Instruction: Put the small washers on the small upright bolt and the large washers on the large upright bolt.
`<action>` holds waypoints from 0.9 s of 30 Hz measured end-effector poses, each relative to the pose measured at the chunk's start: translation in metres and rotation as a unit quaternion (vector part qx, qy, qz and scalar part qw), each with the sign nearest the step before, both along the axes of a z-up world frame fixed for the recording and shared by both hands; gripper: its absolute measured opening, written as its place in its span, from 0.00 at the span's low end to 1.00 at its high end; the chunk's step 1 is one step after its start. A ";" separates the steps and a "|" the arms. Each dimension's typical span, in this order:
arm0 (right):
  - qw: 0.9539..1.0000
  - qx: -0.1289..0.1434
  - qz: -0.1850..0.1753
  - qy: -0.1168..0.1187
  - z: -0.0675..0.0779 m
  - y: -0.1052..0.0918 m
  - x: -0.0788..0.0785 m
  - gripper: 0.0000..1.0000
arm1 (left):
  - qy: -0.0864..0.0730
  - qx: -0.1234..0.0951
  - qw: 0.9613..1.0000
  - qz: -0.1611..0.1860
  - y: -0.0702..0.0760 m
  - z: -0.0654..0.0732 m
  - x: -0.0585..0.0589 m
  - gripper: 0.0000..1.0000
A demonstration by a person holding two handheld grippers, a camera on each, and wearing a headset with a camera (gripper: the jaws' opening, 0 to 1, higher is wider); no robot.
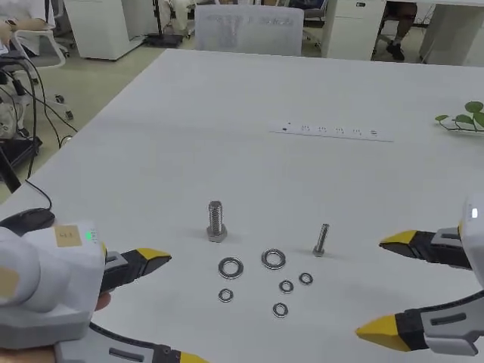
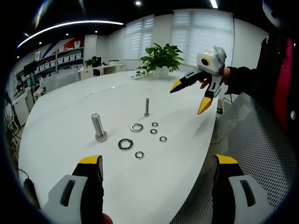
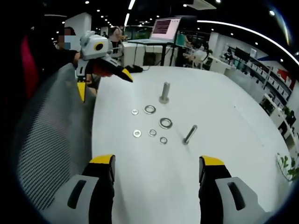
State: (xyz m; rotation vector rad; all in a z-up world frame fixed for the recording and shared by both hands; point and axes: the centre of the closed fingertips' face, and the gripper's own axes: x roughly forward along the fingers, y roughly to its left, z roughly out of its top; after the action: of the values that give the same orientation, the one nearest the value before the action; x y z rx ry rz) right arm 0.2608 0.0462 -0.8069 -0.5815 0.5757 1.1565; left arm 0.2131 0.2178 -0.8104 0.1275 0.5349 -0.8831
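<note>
Currently, my left tool [image 1: 181, 308] and my right tool [image 1: 369, 286] hang over the near part of the tabletop [image 1: 227, 136], one on each side of the parts. Each has its jaws spread wide with nothing between them. No washer is on a bolt yet. The large bolt [image 1: 216, 221] stands on its head to the left; the small bolt [image 1: 321, 240] stands on its head to the right, well apart from it. The two large washers [image 1: 231, 267] lie flat between the bolts and slightly nearer to me, and the four small washers [image 1: 286, 286] lie flat in a loose group just in front of those. Hazard one: the washers are thin and lie flat on a smooth surface, so I judge that jaw tips closing on a rim may skid the washer away or flick it out rather than lift it. Hazard two: the small washers lie near one another, so a wide approach may push a neighbour or trap two at once. Hazard three: each bolt rests on its head alone, and the small bolt has the narrower footing; a washer lowered off-centre, or a jaw brushing the shank, may tip it over. Hazard four: a large washer would probably pass over the small bolt as well, so a sorting error would not announce itself; check size before release. Hazard five: both tools serve the same small cluster, and simultaneous reaches may bring the jaws into contact.
</note>
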 end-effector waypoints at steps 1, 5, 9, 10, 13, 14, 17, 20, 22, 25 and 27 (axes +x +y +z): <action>1.000 0.000 0.000 0.000 0.000 0.000 0.000 0.74 | 0.000 0.000 1.000 0.000 0.000 0.000 0.000 0.98; 1.000 -0.003 -0.001 0.002 -0.001 -0.001 0.001 0.73 | 0.001 0.001 1.000 0.000 0.000 0.000 0.000 0.98; 1.000 -0.002 0.000 0.000 0.000 0.000 0.001 0.73 | 0.000 0.002 1.000 -0.001 0.000 0.002 0.001 0.98; 1.000 -0.003 0.000 -0.001 0.000 0.000 0.001 0.73 | 0.000 0.002 1.000 -0.001 0.000 0.002 0.001 0.98; 1.000 -0.002 0.000 0.001 0.000 -0.001 0.000 0.72 | 0.000 0.003 1.000 -0.002 -0.001 0.002 0.001 0.97; 1.000 -0.003 -0.001 0.001 -0.001 -0.002 0.000 0.72 | 0.000 0.004 1.000 -0.002 -0.001 0.002 0.001 0.98; 1.000 -0.004 -0.002 0.002 -0.002 -0.003 0.000 0.72 | 0.002 0.003 1.000 -0.003 -0.002 0.001 0.000 0.97; 1.000 -0.006 -0.002 0.003 -0.003 -0.004 0.000 0.72 | 0.002 0.004 1.000 -0.004 -0.002 0.001 0.000 0.97; 1.000 -0.006 -0.002 0.003 -0.003 -0.004 0.000 0.72 | 0.003 0.005 1.000 -0.004 -0.002 0.001 0.000 0.97; 1.000 -0.007 -0.001 0.002 -0.003 -0.003 0.001 0.71 | 0.003 0.005 1.000 -0.004 -0.002 0.001 0.000 0.97; 1.000 -0.009 0.000 0.001 -0.003 -0.003 0.000 0.71 | 0.003 0.005 1.000 -0.005 -0.002 0.001 0.000 0.97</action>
State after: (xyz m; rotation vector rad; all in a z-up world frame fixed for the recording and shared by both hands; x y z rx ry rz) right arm 0.2612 0.0433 -0.8100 -0.5968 0.5877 1.1535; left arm 0.2132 0.2161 -0.8093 0.1368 0.5449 -0.8900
